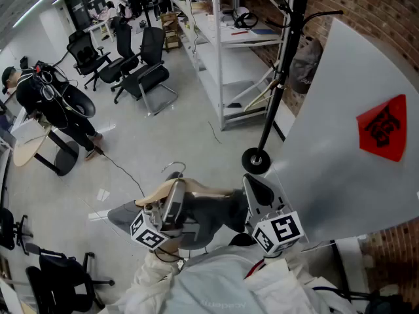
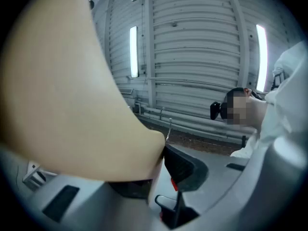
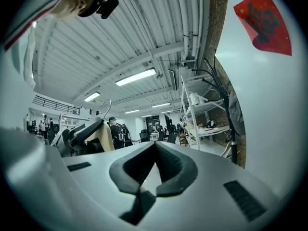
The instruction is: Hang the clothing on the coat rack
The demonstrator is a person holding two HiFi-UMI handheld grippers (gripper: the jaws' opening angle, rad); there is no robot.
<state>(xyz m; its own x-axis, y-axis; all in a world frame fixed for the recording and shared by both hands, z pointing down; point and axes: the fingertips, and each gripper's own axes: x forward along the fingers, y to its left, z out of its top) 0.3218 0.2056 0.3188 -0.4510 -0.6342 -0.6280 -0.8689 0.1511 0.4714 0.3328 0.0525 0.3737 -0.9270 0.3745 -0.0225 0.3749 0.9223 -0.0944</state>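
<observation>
A wooden hanger [image 1: 193, 190] with a metal hook [image 1: 174, 167] carries grey clothing [image 1: 213, 216] low in the head view. My left gripper [image 1: 171, 198] is shut on the hanger. In the left gripper view the pale hanger [image 2: 72, 105] fills the left side against a black pad [image 2: 185, 166], and its hook [image 2: 169, 129] pokes up past it. My right gripper [image 1: 258, 190] sits just right of the clothing. Its jaws [image 3: 155, 147] are shut, tips touching, with nothing between them. The black coat rack [image 1: 283, 77] stands ahead on a round base [image 1: 255, 159]; its pole [image 3: 227, 105] also shows in the right gripper view.
A white panel [image 1: 340, 142] with a red sign [image 1: 383, 128] stands close on the right, against a brick wall [image 1: 386, 12]. White metal shelving [image 1: 222, 44] runs behind the rack. Office chairs [image 1: 141, 74] and a person [image 1: 39, 97] are at the far left.
</observation>
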